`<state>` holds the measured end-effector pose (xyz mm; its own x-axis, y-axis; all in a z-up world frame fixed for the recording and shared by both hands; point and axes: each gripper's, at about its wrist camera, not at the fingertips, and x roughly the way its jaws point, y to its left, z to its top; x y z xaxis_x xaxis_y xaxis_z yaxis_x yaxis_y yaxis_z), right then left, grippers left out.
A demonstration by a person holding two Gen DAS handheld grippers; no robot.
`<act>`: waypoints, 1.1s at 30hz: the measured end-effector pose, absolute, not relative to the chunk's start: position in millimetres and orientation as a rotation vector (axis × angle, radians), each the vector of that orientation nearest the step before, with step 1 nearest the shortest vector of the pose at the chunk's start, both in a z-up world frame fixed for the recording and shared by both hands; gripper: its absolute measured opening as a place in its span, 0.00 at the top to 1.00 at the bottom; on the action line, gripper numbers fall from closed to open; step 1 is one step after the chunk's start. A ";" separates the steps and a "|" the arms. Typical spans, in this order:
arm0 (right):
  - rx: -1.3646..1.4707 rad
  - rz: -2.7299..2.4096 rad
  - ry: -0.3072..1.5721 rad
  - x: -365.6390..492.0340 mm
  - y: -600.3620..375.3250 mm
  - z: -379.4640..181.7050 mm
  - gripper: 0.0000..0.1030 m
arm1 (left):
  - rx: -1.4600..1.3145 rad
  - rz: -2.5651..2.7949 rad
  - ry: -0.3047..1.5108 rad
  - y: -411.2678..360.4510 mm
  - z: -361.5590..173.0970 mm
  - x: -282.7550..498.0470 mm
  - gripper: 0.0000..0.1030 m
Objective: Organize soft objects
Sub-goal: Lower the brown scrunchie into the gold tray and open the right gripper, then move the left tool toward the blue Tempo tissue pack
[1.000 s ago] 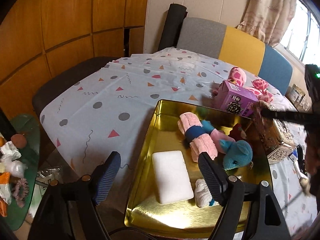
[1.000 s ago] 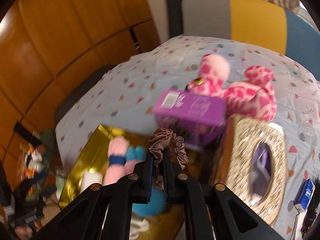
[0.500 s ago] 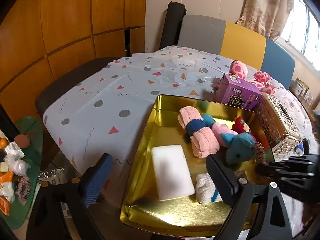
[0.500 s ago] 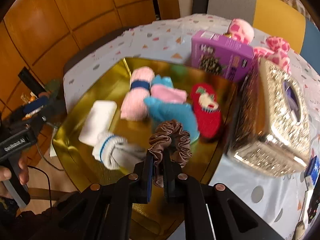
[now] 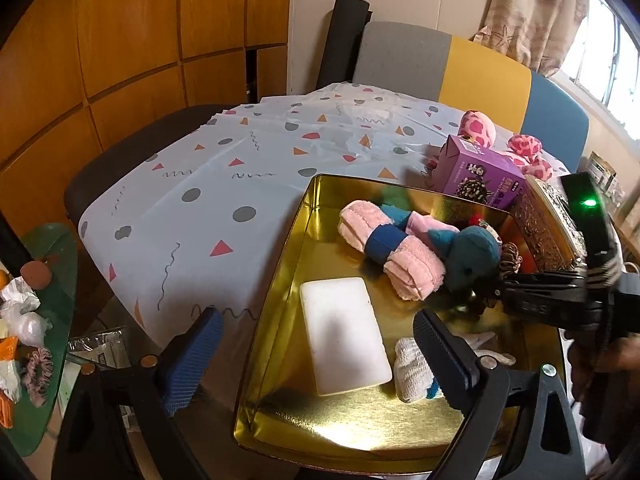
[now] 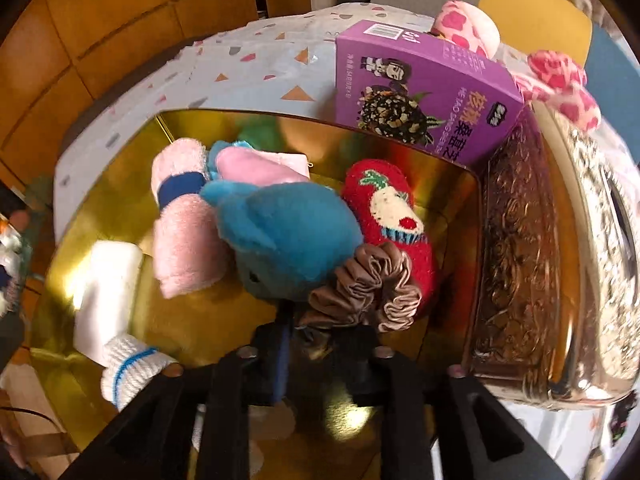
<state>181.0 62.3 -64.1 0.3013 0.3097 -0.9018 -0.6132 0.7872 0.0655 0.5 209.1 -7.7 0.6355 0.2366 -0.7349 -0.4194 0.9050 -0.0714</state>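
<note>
- Since 1 s ago, right gripper [image 6: 324, 344] has dropped from above the purple box [image 6: 424, 92] down into the gold tray [image 5: 280, 248]; its jaws, then clamped on the brown scrunchie [image 6: 364, 288], have just been opening.
- Now a narrow gap shows btw the right fingers. Scrunchie sits at their tips, lower centre of right wrist view, lying against the blue plush [image 6: 288, 232] and the red sock [image 6: 392, 216]. Can't tell if the pads touch it any more.
- Left gripper [image 5: 316, 352] has spread wider than 1 s ago: fingers wide apart, nothing btw them, hovering over the tray's near edge at bottom of left wrist view. One finger is over the tablecloth [image 5: 224, 184], the other over the tray.
- Tray contents, left wrist view: white sponge [image 5: 344, 336] lower centre, white sock w/ blue stripe [image 5: 412, 368] just right of it, pink rolled towel w/ blue band [image 5: 392, 248] mid frame, touching the blue plush.
- Purple box stands just beyond the tray's far rim, upper right; silver tissue box [image 6: 560, 240] just beside the tray's right edge.
- Pink spotted plush [image 5: 480, 128] behind the purple box.
</note>
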 end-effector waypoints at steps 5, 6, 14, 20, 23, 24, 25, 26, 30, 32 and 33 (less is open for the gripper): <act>-0.238 0.676 1.062 171.5 37.7 -46.5 0.60 | -0.236 0.378 0.791 205.3 -5.9 2.9 0.07; -0.235 0.678 1.050 167.5 32.8 -42.5 0.59 | -0.229 0.375 0.789 204.3 -4.9 3.4 0.07; -0.215 0.695 0.924 135.2 -9.8 -4.5 0.56 | -0.194 0.329 0.770 185.9 7.2 7.7 0.07; -0.169 0.664 0.871 131.6 -38.8 11.7 0.56 | -0.154 0.284 0.767 167.3 12.4 14.0 0.07; -0.151 0.634 0.854 131.1 -55.2 16.2 0.56 | -0.142 0.262 0.773 158.6 12.9 17.3 0.07; -0.143 0.624 0.850 131.3 -60.0 17.2 0.56 | -0.140 0.255 0.775 155.8 12.9 18.1 0.07; -0.137 0.616 0.847 130.9 -65.1 17.8 0.56 | -0.134 0.247 0.776 152.4 12.9 19.3 0.07; -0.129 0.601 0.845 131.5 -72.7 18.6 0.56 | -0.130 0.241 0.778 149.3 13.0 19.9 0.07; -0.096 0.553 0.839 133.8 -96.5 19.8 0.56 | -0.121 0.213 0.784 138.4 12.8 22.2 0.07; -0.076 0.512 0.835 135.7 -113.6 19.8 0.56 | -0.113 0.198 0.791 132.3 12.0 24.4 0.07; -0.066 0.493 0.834 137.1 -121.4 20.1 0.56 | -0.110 0.193 0.793 129.9 11.9 25.1 0.07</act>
